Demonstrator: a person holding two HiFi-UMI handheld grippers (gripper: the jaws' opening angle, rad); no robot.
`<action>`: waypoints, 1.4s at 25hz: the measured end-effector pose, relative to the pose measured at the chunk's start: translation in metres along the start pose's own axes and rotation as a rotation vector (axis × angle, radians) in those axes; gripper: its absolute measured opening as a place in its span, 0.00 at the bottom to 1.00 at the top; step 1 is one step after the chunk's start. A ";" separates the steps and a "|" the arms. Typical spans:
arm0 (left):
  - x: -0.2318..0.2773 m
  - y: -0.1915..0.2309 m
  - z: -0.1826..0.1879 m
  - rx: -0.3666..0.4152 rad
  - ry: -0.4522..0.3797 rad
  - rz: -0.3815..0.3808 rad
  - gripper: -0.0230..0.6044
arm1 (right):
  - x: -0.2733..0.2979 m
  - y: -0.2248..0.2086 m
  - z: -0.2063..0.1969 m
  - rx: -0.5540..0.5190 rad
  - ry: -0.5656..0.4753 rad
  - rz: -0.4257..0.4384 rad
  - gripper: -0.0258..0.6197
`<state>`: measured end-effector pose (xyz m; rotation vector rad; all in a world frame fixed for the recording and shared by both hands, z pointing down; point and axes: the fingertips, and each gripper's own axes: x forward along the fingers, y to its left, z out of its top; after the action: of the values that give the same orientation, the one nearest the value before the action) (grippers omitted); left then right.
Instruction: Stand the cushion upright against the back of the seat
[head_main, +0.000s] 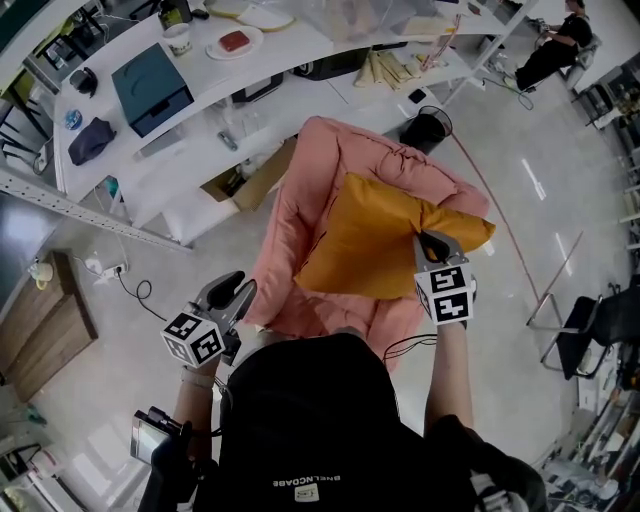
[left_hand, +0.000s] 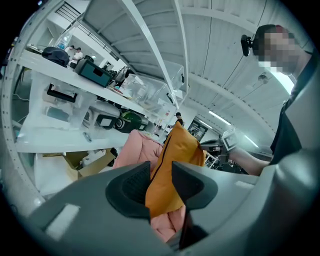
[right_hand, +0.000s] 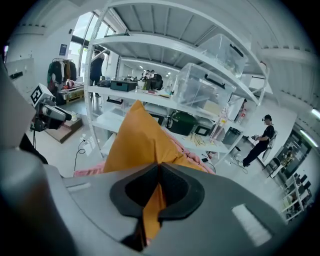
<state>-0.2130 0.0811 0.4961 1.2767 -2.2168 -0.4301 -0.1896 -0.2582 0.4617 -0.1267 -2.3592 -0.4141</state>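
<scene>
An orange cushion (head_main: 370, 245) lies tilted on a pink padded seat (head_main: 310, 170), its right corner lifted. My right gripper (head_main: 432, 245) is shut on that right edge; in the right gripper view the orange fabric (right_hand: 135, 140) is pinched between the closed pads (right_hand: 159, 172). My left gripper (head_main: 243, 292) hovers at the seat's left side, a short way from the cushion's lower left corner. Its jaws stand apart (left_hand: 161, 175), and the cushion (left_hand: 177, 150) and seat (left_hand: 132, 150) show through the gap, not touched.
White shelving and tables (head_main: 300, 60) run behind the seat, with a cardboard box (head_main: 255, 180) and a black bin (head_main: 428, 125) on the floor beside it. A folding chair (head_main: 590, 320) stands at the right. A person (head_main: 555, 45) sits far back.
</scene>
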 end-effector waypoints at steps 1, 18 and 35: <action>-0.002 0.001 0.000 -0.002 -0.002 0.008 0.26 | 0.009 0.002 -0.004 0.002 0.015 0.010 0.07; -0.011 0.000 -0.001 0.028 -0.006 0.098 0.27 | 0.155 -0.028 -0.043 0.130 0.077 -0.002 0.07; -0.023 -0.011 -0.011 0.011 -0.022 0.185 0.27 | 0.257 -0.055 -0.057 0.234 0.145 0.057 0.13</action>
<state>-0.1898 0.0954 0.4930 1.0650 -2.3330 -0.3622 -0.3520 -0.3355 0.6610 -0.0522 -2.2363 -0.1130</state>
